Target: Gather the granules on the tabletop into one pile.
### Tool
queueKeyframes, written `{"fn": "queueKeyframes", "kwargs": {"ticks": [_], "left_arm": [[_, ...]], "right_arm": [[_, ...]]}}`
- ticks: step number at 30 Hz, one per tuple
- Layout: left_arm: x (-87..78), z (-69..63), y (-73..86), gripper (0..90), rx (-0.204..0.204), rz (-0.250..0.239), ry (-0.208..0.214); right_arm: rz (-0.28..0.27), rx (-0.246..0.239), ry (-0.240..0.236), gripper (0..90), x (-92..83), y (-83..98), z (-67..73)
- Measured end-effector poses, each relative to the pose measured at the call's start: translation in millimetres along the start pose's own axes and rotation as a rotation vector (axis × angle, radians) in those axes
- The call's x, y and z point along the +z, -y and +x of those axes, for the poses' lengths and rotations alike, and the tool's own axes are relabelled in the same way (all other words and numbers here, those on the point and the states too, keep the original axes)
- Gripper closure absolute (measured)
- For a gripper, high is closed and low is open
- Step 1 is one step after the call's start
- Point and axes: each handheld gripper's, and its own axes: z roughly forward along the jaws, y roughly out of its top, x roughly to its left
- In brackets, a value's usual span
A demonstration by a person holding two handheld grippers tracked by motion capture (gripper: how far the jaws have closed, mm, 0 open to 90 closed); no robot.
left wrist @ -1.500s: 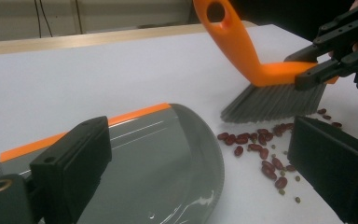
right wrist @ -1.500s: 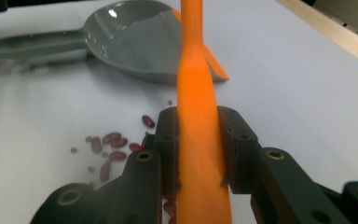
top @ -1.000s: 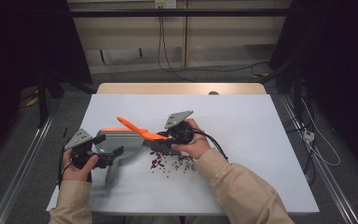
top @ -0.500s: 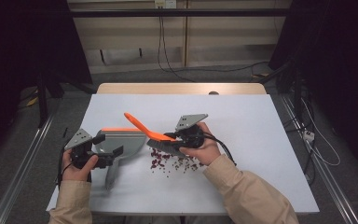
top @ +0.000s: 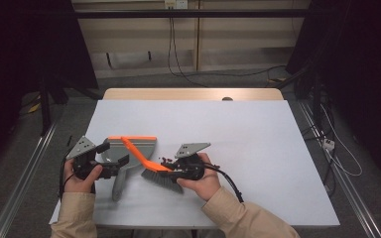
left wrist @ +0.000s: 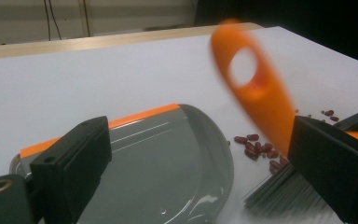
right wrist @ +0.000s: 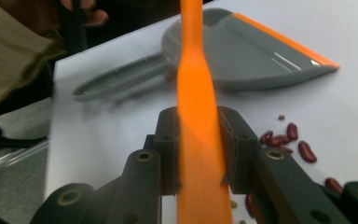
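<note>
Right claw (top: 171, 171), brush (top: 151, 166) now nearer dustpan (top: 129, 148)

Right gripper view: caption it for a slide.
Right gripper clamps the orange brush handle; grey dustpan and red beans beyond.

A white tabletop (top: 258, 144) with a pale wooden far edge carries a grey dustpan (top: 129, 153) with an orange lip, lying flat near the front left with its handle toward the person. Just beside it, dark red beans (top: 168, 159) lie scattered, and grey brush bristles (top: 161, 178) rest on the surface.
</note>
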Motion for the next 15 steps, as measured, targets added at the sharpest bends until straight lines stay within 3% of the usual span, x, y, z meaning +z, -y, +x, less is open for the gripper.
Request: {"fn": "queueKeyframes", "kwargs": {"ticks": [4,15], "left_arm": [[0.4,0.1,0.3,6.0,0.004,0.005,-0.001],[1.7,-1.0,0.9,6.0,0.009,0.012,0.001]], "right_arm": [[0.016,0.005,0.049,71.5,-4.7,-0.7,-6.7],[0.012,0.059,0.123,71.4,-30.2,9.1,-25.4]]}}
